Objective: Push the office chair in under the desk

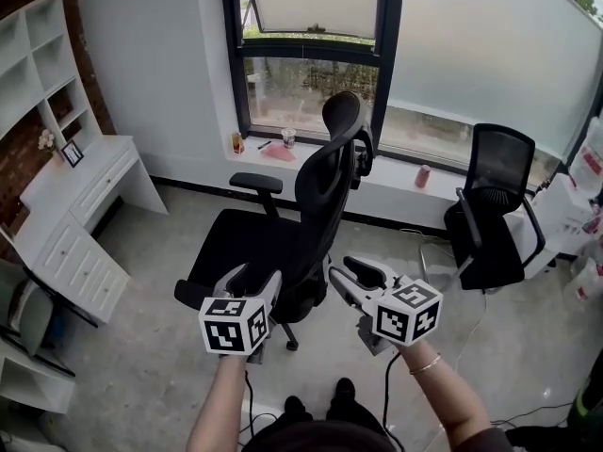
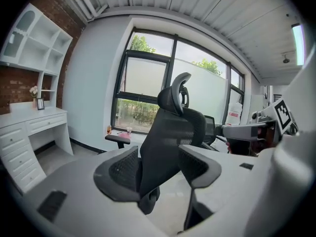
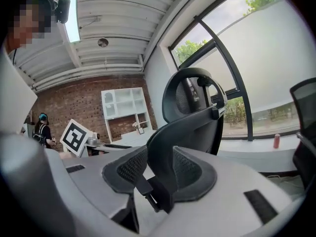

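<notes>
The black office chair [image 1: 320, 186] stands mid-room, its seat turned toward the white desk [image 1: 85, 182] at the left wall and well apart from it. Both grippers are behind its backrest. My left gripper [image 1: 254, 285] is open, and the chair [image 2: 168, 142] shows through its gap, a little way off. Open too is my right gripper [image 1: 344, 281], at the backrest's right rear. In the right gripper view the backrest's edge [image 3: 160, 167] runs through the gap of that gripper [image 3: 158, 174], and neither pad visibly presses on it.
A second black chair [image 1: 495, 205] stands at the right by the window. White shelves [image 1: 38, 73] rise above the desk. Cups and a can [image 1: 422, 175] sit on the sill. Boxes [image 1: 575, 205] and floor cables lie at the right. Another person [image 3: 42, 127] stands far off.
</notes>
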